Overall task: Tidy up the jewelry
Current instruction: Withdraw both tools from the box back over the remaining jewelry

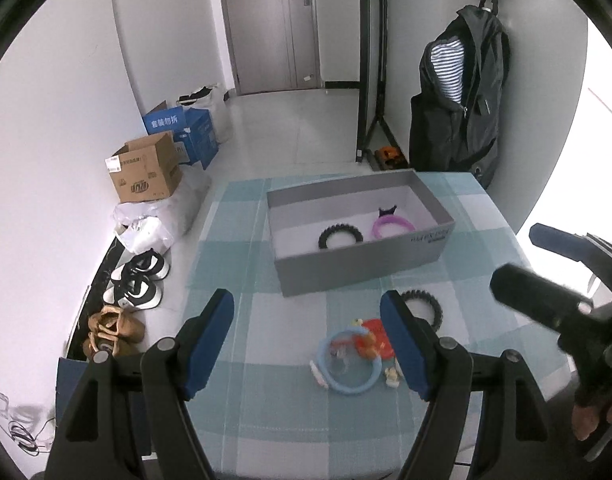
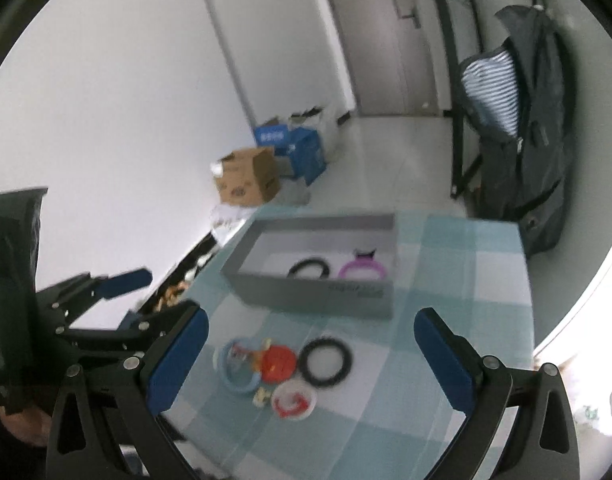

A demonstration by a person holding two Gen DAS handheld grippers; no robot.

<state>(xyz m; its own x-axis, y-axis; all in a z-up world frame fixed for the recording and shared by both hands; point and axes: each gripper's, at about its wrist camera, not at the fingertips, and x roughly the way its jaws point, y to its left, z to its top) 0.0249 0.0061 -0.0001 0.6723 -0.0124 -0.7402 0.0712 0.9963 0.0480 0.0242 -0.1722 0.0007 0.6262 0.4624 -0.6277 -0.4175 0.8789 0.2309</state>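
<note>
A grey box (image 1: 357, 272) stands on the checked tablecloth and holds a black beaded bracelet (image 1: 339, 237) and a purple bangle (image 1: 391, 226). In front of it lie another black beaded bracelet (image 1: 423, 308), a light blue bangle (image 1: 347, 364) and a red piece (image 1: 375, 338). My left gripper (image 1: 306, 300) hangs open above this pile, holding nothing. In the right wrist view my right gripper (image 2: 310, 316) stands wide open and empty over the black bracelet (image 2: 325, 364), the blue bangle (image 2: 238, 372), the red piece (image 2: 280, 364) and a white-and-red ring (image 2: 294, 402), with the box (image 2: 317, 300) behind them.
The table's left edge drops to a floor with shoes (image 1: 140, 276), plastic bags and cardboard boxes (image 1: 146, 172). A dark jacket (image 1: 461, 112) hangs on a rack beyond the table's far right corner. The left gripper's fingers (image 2: 126, 278) sit close beside my right gripper.
</note>
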